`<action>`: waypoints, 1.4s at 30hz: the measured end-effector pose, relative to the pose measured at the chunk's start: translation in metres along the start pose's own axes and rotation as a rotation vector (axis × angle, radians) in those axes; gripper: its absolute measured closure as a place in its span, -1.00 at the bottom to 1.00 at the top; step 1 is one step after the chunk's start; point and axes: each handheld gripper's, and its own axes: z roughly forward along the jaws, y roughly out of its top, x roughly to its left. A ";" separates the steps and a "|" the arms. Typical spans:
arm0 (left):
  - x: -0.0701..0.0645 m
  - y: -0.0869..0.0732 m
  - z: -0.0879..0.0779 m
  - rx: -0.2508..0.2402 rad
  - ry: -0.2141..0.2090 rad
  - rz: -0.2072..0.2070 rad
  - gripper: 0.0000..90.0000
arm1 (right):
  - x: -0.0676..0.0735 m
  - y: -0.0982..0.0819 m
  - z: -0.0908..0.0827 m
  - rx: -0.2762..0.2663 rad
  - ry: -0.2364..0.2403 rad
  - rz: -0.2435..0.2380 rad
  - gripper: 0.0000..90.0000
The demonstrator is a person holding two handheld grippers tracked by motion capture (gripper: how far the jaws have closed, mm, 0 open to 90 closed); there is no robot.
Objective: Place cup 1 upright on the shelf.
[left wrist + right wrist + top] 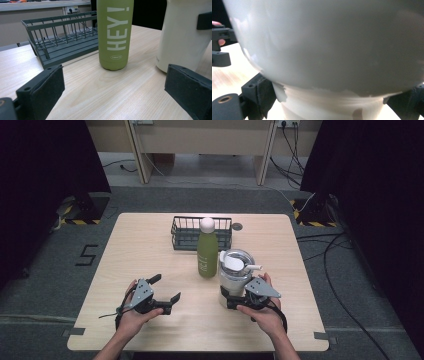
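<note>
A white tumbler (pixel 235 270) with a lid and side handle stands right of centre on the table. My right gripper (pixel 226 299) is shut on its narrow lower part, and in the right gripper view the pads (pixel 265 96) press both sides of the tumbler (pixel 324 45). A green bottle (pixel 207 255) with a white cap stands upright just left of the tumbler. It reads "HEY!" in the left gripper view (pixel 115 35). My left gripper (pixel 166 287) rests low at the front left, open with nothing between its pads (pixel 42 87), pointing at the bottle and tumbler (pixel 182 42).
A dark wire basket (pixel 185 227) sits at the back of the wooden table (pixel 145 255), right behind the bottle, and shows in the left gripper view (pixel 62 42). Cables lie on the floor to the right.
</note>
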 end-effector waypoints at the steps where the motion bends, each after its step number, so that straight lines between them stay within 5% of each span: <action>1: 0.000 0.000 0.000 0.000 0.001 -0.002 -0.96 | -0.001 0.001 -0.001 0.000 -0.004 0.004 -0.78; 42: 0.000 -0.002 0.002 -0.002 0.002 -0.032 -0.93 | -0.042 0.050 -0.004 -0.095 -0.129 0.029 -0.78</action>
